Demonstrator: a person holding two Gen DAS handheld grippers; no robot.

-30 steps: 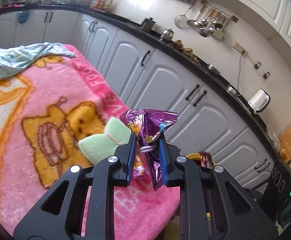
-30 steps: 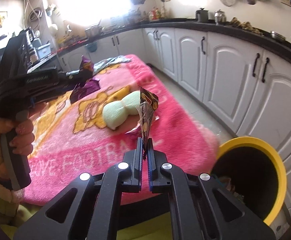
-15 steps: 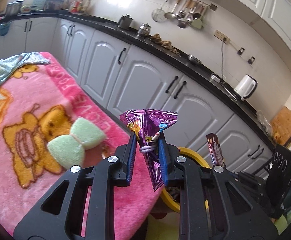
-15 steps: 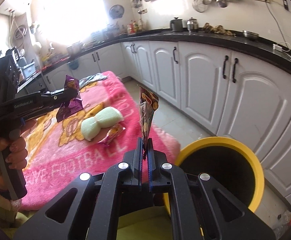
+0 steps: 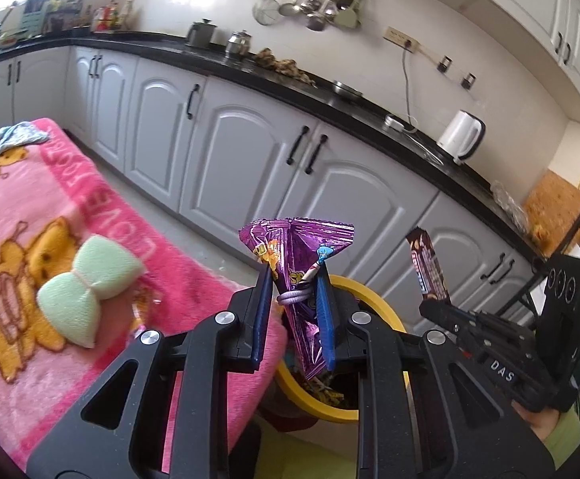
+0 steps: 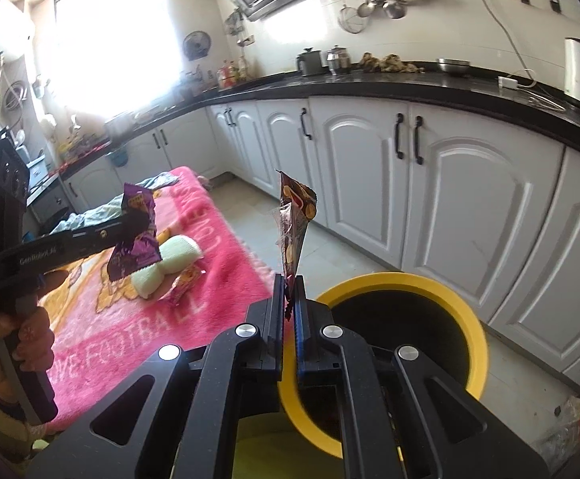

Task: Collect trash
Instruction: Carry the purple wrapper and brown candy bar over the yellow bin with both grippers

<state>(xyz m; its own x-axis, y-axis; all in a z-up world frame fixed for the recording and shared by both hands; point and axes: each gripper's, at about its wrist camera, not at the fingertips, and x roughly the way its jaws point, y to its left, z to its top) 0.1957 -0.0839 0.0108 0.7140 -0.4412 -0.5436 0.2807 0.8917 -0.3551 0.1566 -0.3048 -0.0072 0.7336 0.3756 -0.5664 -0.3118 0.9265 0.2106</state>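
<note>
Purple wrapper point(image 5: 298, 275) is clamped upright between the jaws of the left gripper point(image 5: 293, 299), just above the near rim of the yellow bin point(image 5: 369, 291). The right gripper point(image 6: 289, 303) pinches a brown wrapper point(image 6: 294, 223) by its lower edge, beside the bin's rim. To release cleanly, centre each wrapper over the bin opening before parting the jaws; light foil may cling or drift. A small wrapper point(image 6: 186, 279) lies on the pink blanket point(image 6: 218, 263) beside a green sponge point(image 5: 86, 291).

The yellow bin point(image 6: 474, 343) mouth gapes open at 5 o'clock of the right claw point(image 6: 289, 299). White cabinet doors point(image 6: 477, 215) wall off 3 o'clock; the pink blanket point(image 6: 226, 263) and green sponge point(image 6: 170, 263) crowd 9 o'clock.
</note>
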